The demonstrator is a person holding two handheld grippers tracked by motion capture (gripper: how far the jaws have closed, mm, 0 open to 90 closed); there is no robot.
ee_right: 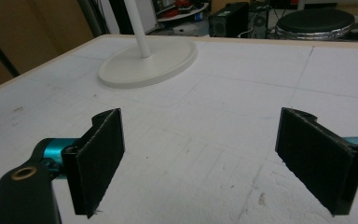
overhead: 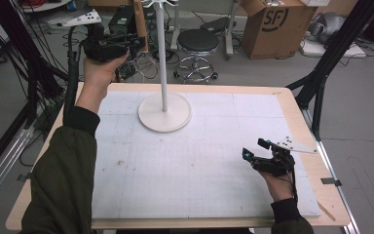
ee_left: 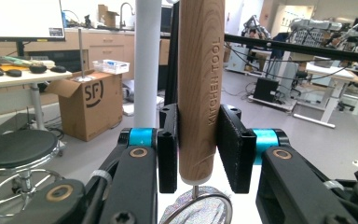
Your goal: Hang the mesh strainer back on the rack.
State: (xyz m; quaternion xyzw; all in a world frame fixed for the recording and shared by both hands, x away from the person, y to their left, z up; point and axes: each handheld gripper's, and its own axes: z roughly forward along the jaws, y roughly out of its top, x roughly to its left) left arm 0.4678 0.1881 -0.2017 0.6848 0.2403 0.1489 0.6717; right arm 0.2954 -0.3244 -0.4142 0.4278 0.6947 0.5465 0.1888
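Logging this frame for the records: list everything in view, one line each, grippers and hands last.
Utensil: one, wooden handle marked KITCHEN TOOL, metal mesh end below, upright between the left jaws.
Stand: one, white, round base and pole, far middle of the mat.
Mat: one, white, gridded, covers the table.
Table: one, light wood edge.
Stool: one, black seat, chrome legs, on the floor beyond the table.
Box: one, brown cardboard, on the floor at far right.
Left gripper: black, raised beside the pole, shut on the utensil.
Right gripper: black, jaws open, low over the mat.
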